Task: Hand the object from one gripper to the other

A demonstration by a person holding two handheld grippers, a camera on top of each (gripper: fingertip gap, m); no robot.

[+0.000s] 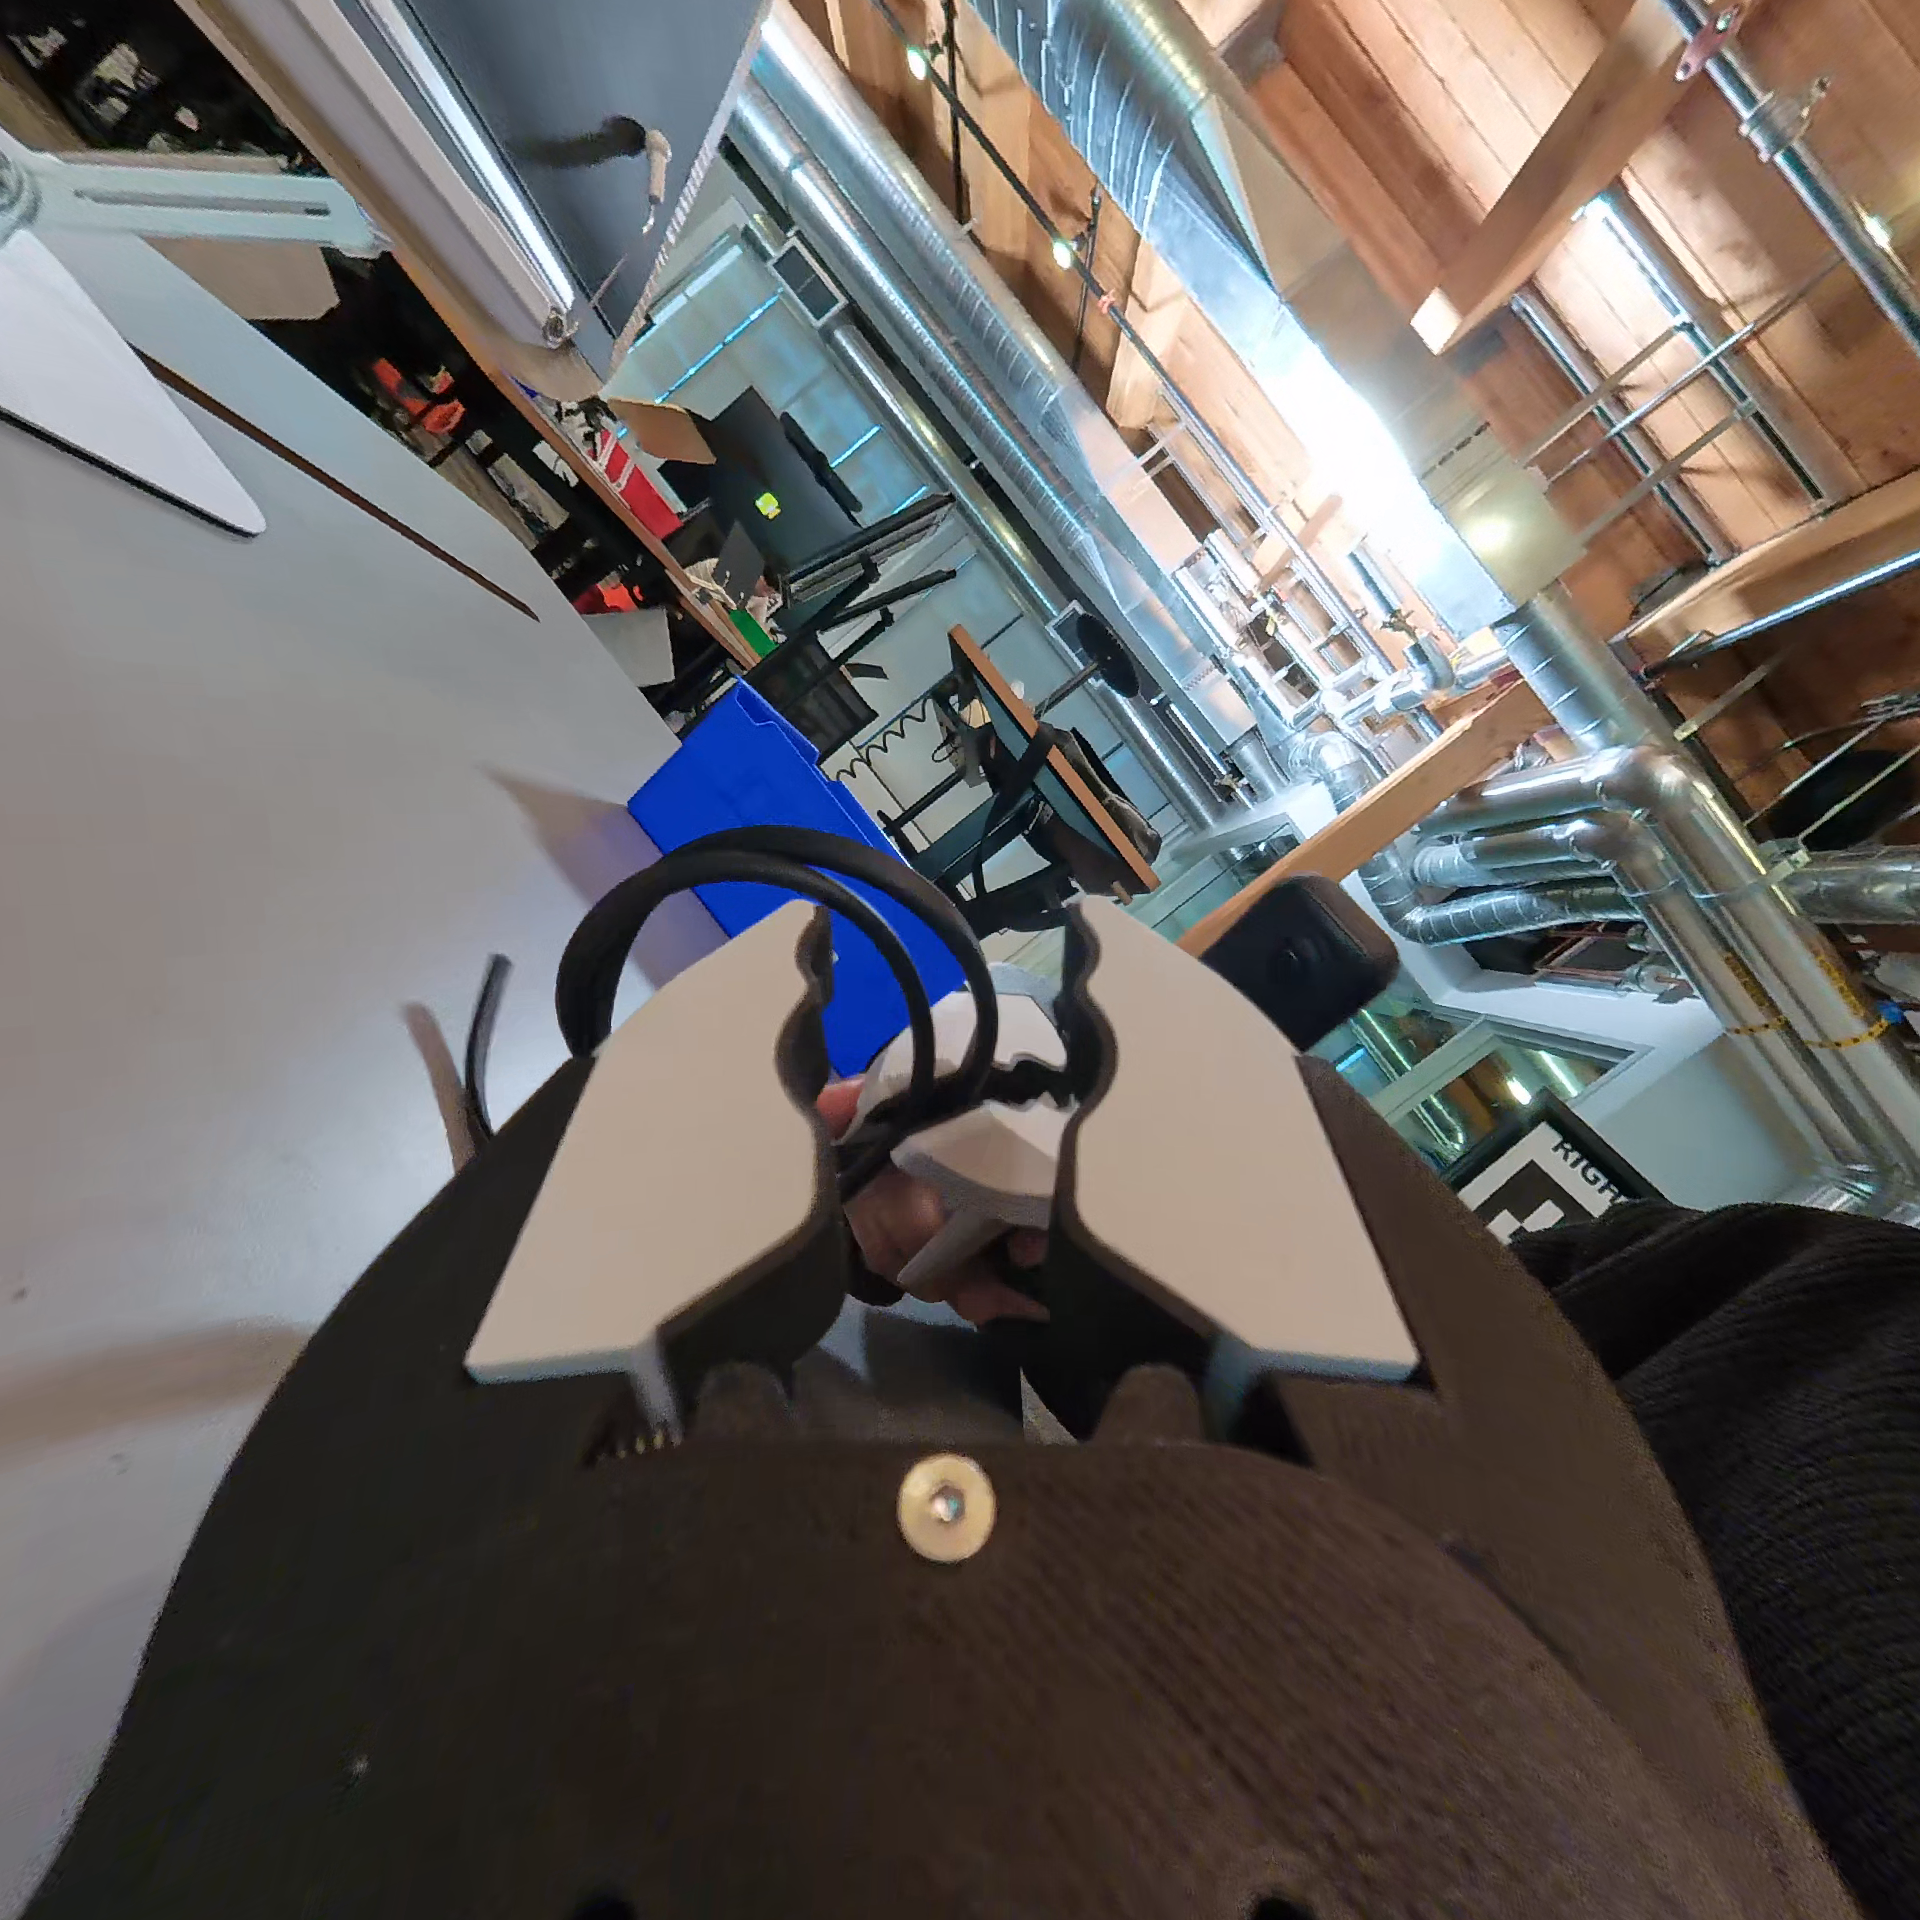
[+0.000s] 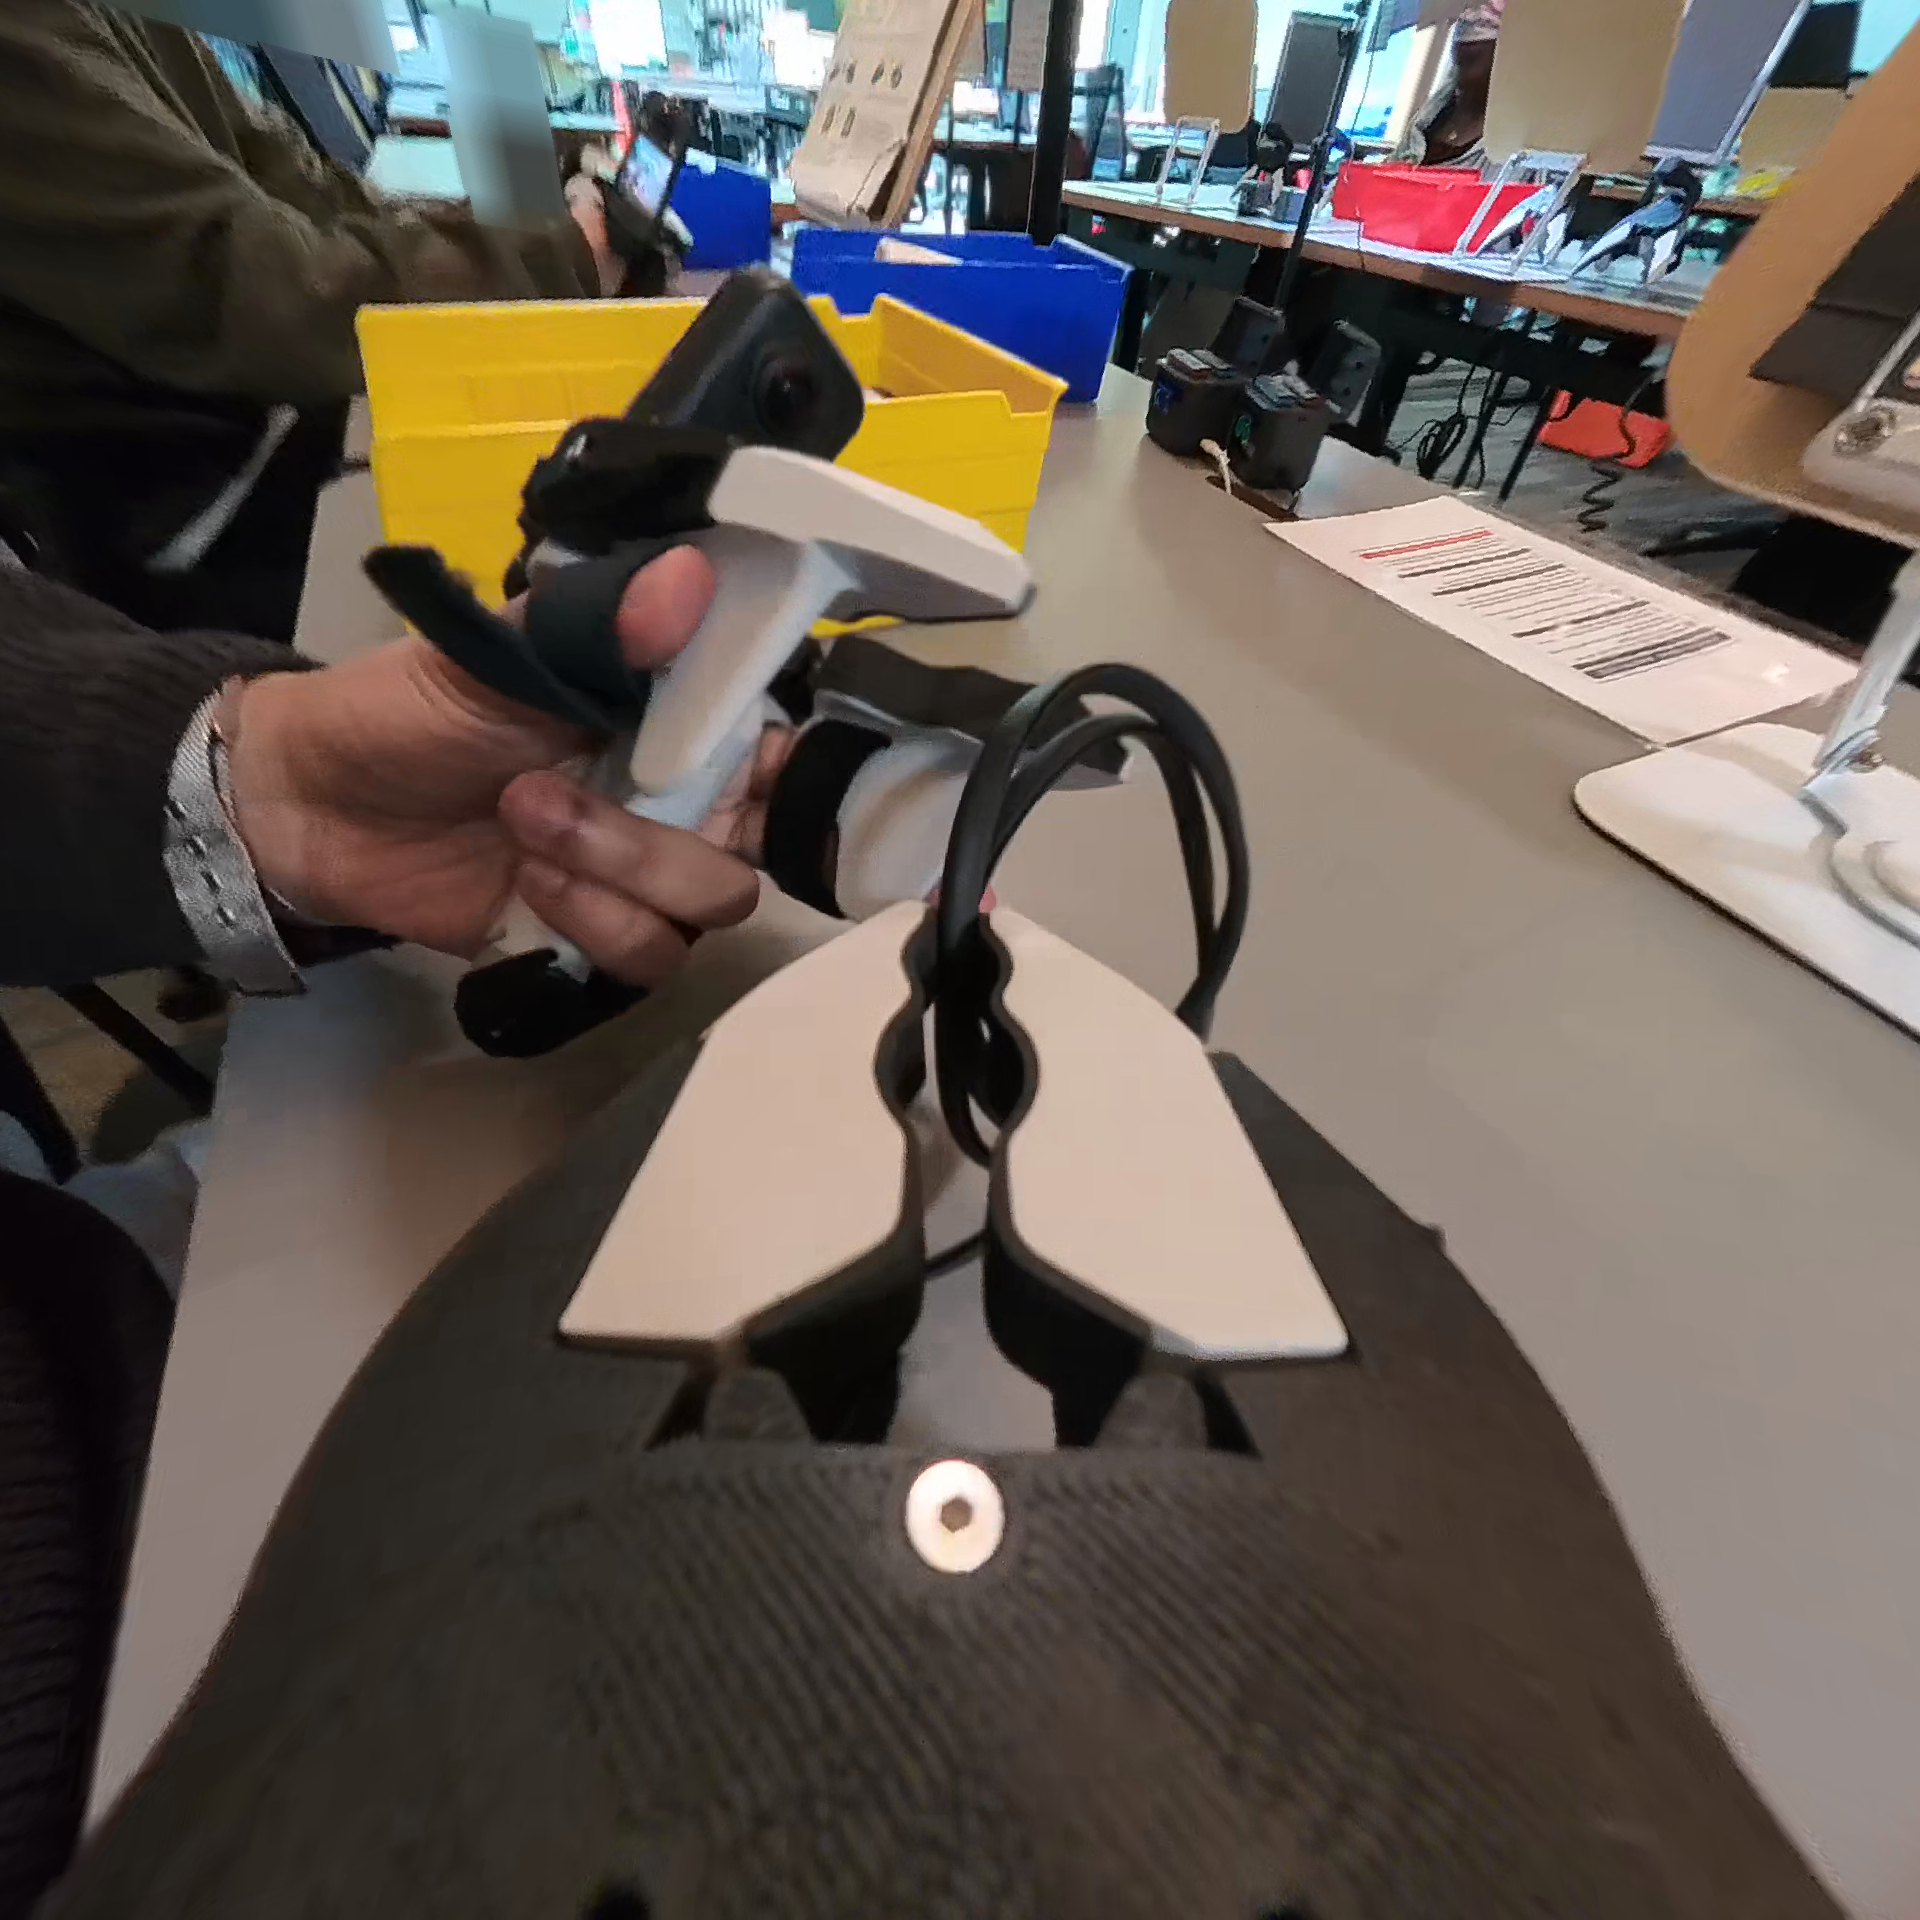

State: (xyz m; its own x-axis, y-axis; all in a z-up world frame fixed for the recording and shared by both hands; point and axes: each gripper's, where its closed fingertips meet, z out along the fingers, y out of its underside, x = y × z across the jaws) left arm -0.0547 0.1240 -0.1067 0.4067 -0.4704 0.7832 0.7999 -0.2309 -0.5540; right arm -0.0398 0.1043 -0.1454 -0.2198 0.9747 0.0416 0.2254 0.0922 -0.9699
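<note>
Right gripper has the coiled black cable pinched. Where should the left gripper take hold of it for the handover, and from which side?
Probably the top of the black cable loop, the arch free above the right gripper. Bring the left gripper, open, from across the loop so its fingers straddle both strands; lower down, the right gripper's fingers block access.

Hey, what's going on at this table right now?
A person holds a gripper in each hand, passing a coiled black cable between them above the grey table. The right gripper has its jaws shut on the coil. The left gripper is right by it, jaws open around the loop, not gripping.
</note>
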